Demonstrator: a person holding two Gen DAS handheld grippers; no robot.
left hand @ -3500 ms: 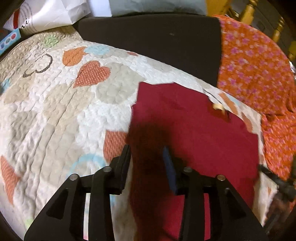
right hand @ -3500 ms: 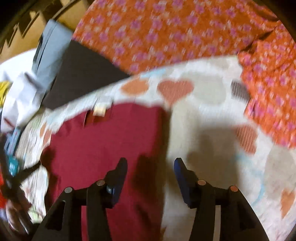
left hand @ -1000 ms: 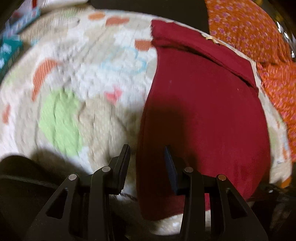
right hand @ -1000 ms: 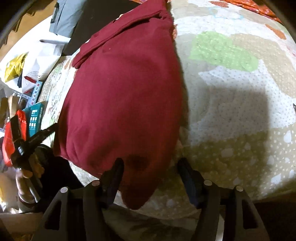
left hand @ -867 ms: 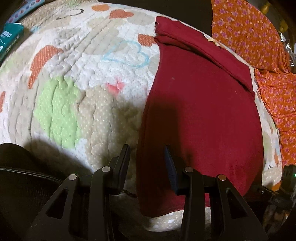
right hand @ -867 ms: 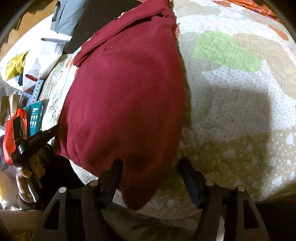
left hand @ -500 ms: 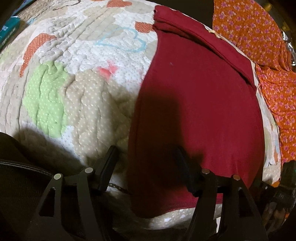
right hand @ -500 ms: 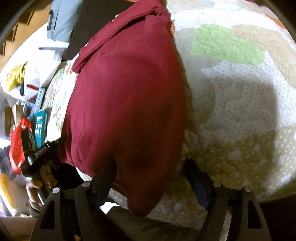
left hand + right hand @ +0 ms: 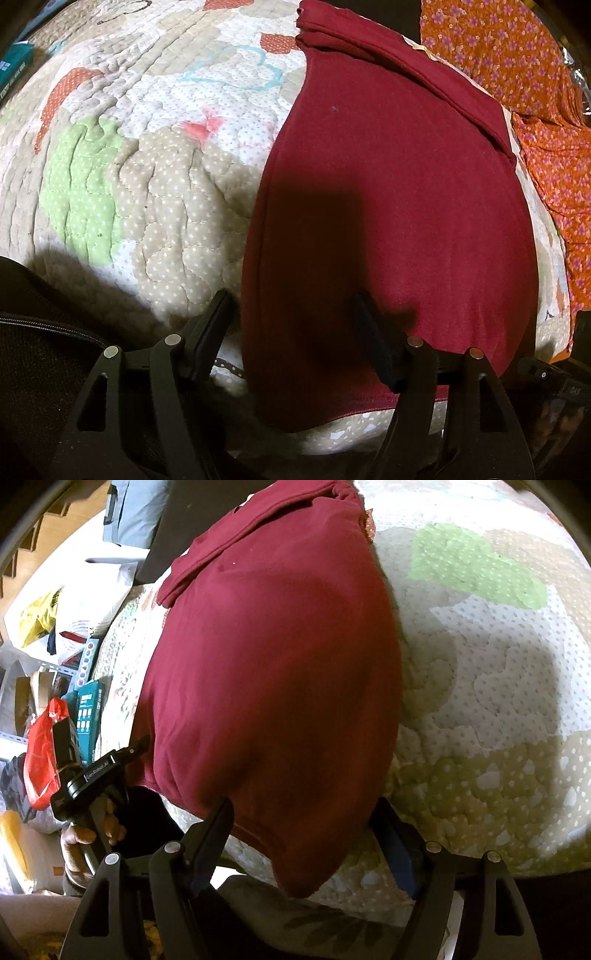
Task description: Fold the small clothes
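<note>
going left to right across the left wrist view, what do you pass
teal box → green quilt patch → maroon garment → orange floral cloth

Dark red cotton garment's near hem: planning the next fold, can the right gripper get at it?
Probably yes: the right gripper, jaws open, straddles the dark red cotton garment at its hem corner, nothing between.

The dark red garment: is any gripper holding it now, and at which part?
Nothing is held. Both the left gripper and the right gripper are open, each straddling a near corner of the dark red garment on the quilt.
</note>
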